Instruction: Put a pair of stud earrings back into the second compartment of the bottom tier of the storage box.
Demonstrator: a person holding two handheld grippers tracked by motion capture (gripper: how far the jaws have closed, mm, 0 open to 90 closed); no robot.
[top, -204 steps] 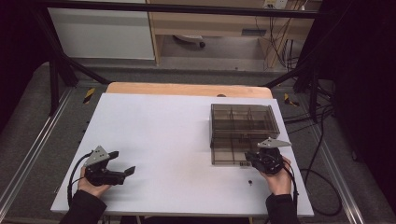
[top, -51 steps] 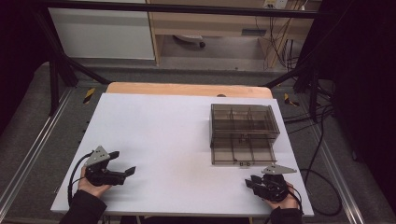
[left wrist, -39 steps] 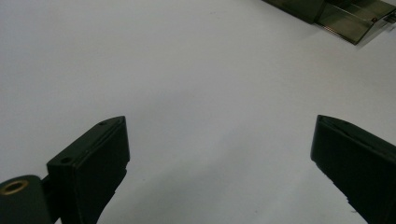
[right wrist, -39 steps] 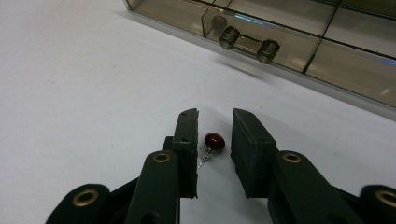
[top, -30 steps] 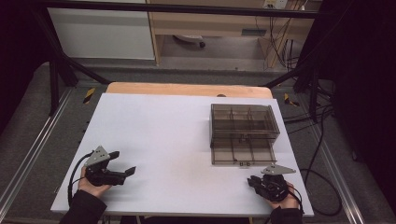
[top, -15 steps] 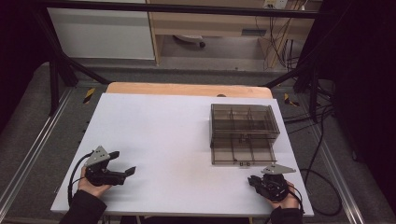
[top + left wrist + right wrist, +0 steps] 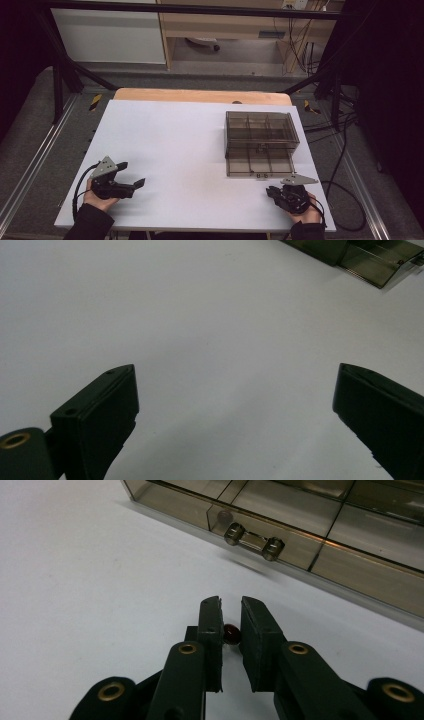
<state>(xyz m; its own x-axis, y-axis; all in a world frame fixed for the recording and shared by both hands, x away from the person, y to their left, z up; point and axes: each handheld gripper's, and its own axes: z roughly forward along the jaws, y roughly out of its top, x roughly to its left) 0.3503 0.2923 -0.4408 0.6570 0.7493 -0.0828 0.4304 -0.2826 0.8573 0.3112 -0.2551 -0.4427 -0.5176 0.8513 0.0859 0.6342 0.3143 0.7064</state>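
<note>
Two grippers rest near the table's (image 7: 165, 135) front edge in the high view, box (image 7: 260, 142) beyond the right gripper (image 7: 274, 192). Left gripper (image 7: 235, 405) view: jaws wide apart, empty. Right gripper view: jaws pinch a small dark red bead (image 7: 231, 633) near the box's latch (image 7: 248, 541).

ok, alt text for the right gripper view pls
The right gripper pinches a small dark red bead between its two black jaws, just above the white table. Beyond it lies a smoky clear compartment box, its drawer handle facing the gripper.
</note>
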